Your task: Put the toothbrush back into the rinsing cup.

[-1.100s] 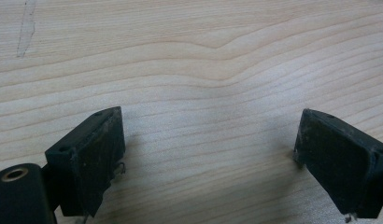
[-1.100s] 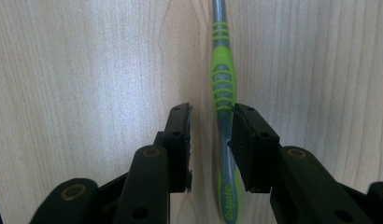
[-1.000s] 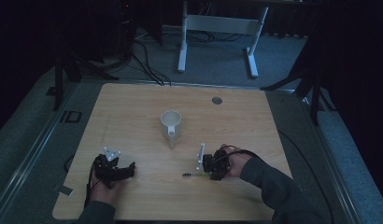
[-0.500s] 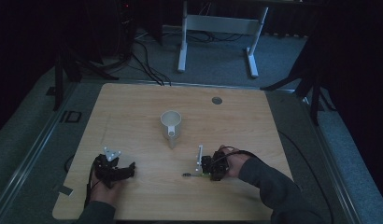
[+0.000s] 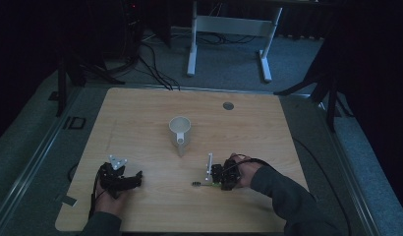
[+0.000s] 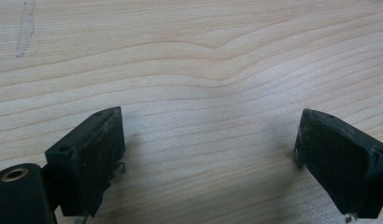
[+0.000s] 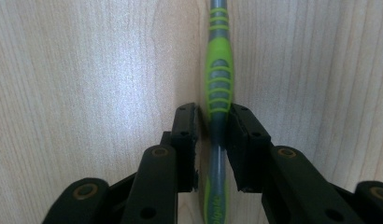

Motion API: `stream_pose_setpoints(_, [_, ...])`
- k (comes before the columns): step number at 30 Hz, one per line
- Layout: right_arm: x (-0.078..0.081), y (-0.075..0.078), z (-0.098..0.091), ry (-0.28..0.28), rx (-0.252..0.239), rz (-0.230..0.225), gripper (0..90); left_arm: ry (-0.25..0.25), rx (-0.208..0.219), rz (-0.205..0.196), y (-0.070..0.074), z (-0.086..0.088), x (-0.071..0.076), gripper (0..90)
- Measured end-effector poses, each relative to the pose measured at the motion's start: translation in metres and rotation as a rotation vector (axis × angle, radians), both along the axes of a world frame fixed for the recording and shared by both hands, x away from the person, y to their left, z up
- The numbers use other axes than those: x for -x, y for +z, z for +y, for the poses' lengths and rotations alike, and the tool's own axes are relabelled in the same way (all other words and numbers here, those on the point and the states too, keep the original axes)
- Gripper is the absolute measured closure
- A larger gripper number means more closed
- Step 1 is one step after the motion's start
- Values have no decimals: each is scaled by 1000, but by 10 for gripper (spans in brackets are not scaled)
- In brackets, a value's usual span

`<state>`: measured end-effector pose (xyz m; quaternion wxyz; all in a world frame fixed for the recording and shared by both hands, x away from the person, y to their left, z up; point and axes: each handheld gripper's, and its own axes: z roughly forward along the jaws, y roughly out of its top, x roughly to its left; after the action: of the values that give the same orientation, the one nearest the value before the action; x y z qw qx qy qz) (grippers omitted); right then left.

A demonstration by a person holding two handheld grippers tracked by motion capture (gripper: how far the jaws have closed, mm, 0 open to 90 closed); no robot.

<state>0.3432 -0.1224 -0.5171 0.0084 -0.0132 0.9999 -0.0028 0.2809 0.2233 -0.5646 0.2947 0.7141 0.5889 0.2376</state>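
Now toothbrush (image 7: 218, 79) between right tool (image 7: 212, 140) pads.

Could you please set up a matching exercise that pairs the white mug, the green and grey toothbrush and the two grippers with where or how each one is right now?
Things:
1. white ceramic mug
2. green and grey plastic toothbrush
3. left gripper
4. right gripper

States:
A. jaws wide apart over bare wood
B. lying flat on the wooden table, between two black jaws
C. standing upright at the table's middle, handle toward the person
D. jaws have just been closing in around a slim handle

Pairs: 1-C, 2-B, 3-A, 4-D
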Motion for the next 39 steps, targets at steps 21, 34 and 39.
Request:
stream_pose_setpoints(21, [-2, 0, -1, -20, 9, -16, 817, -1, 0, 0, 0, 0, 0, 94])
stream_pose_setpoints(34, [0, 1, -1, -13, -4, -18, 817, -1, 1, 0, 0, 0, 0, 94])
stream_pose_setpoints(39, [-1, 4, -2, -18, -17, -15, 818, -1, 1, 0, 0, 0, 0, 94])
